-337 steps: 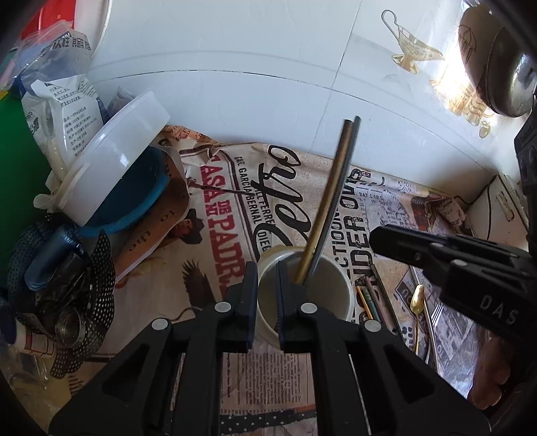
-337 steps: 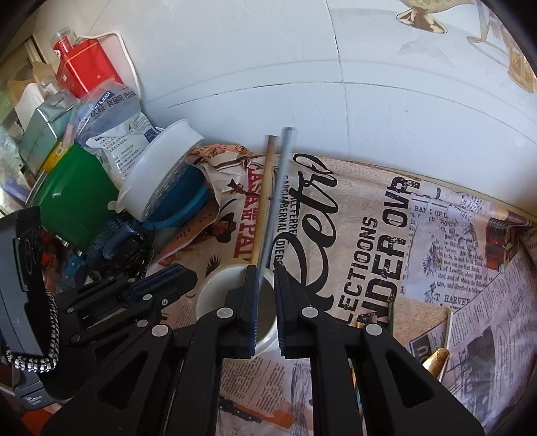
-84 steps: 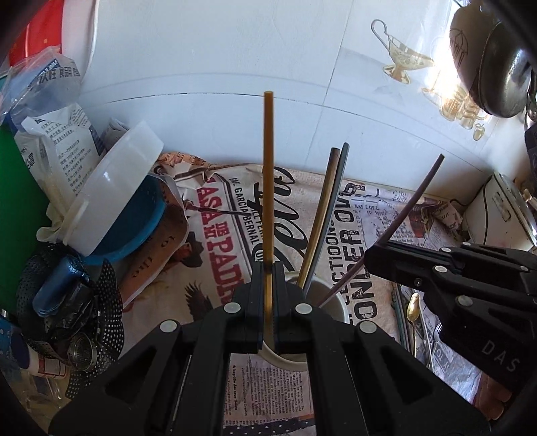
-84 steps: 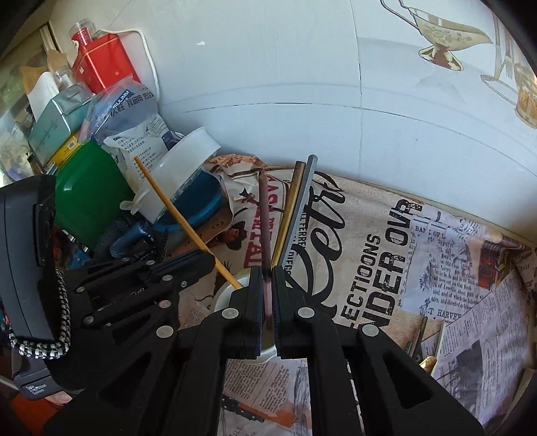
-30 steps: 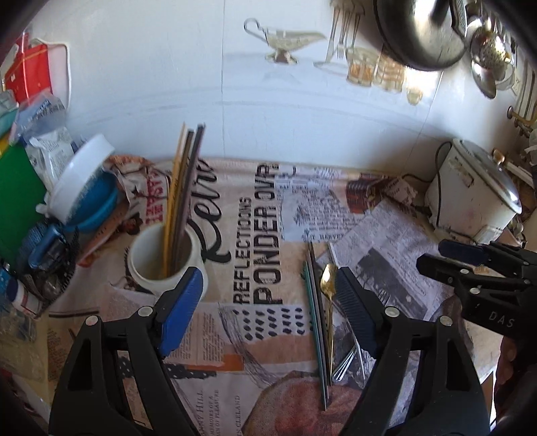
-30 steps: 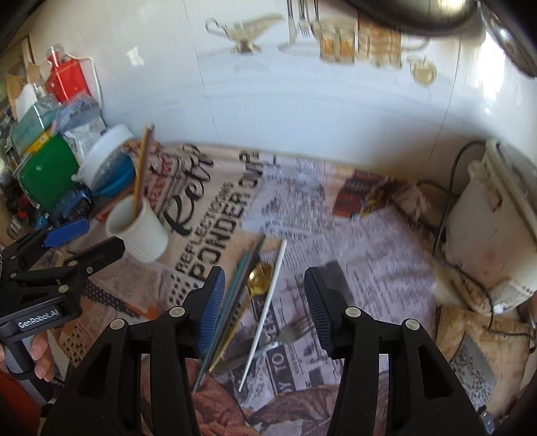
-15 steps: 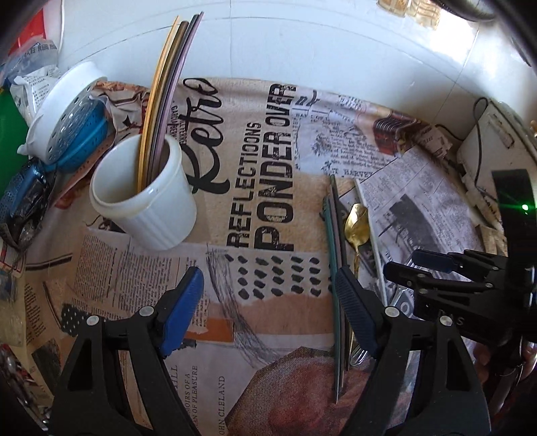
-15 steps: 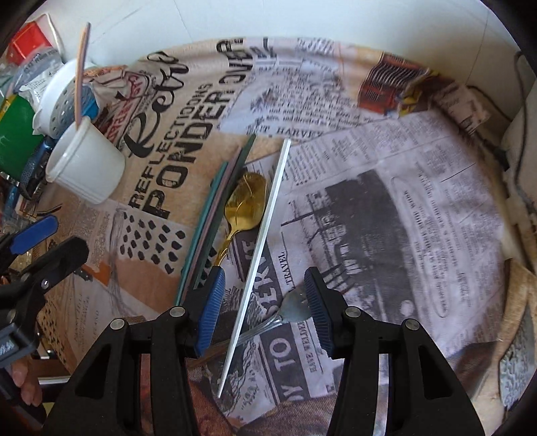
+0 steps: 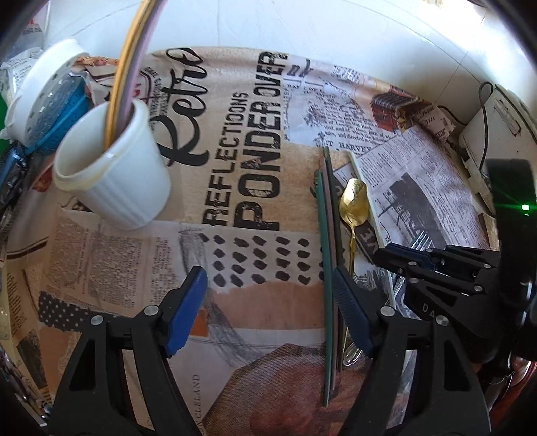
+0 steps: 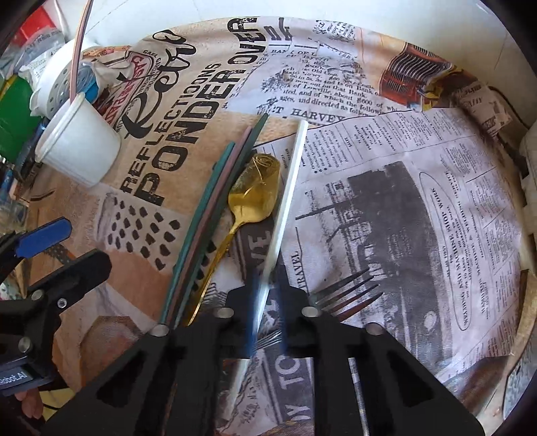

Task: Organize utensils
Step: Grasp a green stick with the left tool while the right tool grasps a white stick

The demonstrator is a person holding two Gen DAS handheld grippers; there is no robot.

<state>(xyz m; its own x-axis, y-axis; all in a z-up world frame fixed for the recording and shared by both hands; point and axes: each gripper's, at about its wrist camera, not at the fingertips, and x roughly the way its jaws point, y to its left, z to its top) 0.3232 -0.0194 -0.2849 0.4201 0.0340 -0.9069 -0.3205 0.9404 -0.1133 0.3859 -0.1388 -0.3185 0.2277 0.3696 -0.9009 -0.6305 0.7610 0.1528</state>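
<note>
A white ribbed cup (image 9: 114, 181) holds several chopsticks (image 9: 126, 63) at the left; it also shows in the right wrist view (image 10: 79, 151). On the newspaper-print cloth lie green and pink chopsticks (image 9: 327, 255) (image 10: 208, 214), a gold spoon (image 10: 255, 191) (image 9: 352, 204), a white chopstick (image 10: 285, 201) and a fork (image 10: 349, 295). My left gripper (image 9: 268, 295) is open, its right finger beside the green chopsticks. My right gripper (image 10: 268, 288) is low over the white chopstick, jaws blurred and narrowed around it.
A white strainer lid over a blue bowl (image 9: 43, 97) and a green container (image 10: 16, 114) crowd the left side. A white appliance with a cord (image 9: 493, 110) stands at the right. A tiled wall (image 9: 302, 26) runs behind the cloth.
Both grippers came down closer to the cloth. My right gripper's jaws narrowed around the white chopstick. My left gripper stayed open and moved nearer the green chopsticks.
</note>
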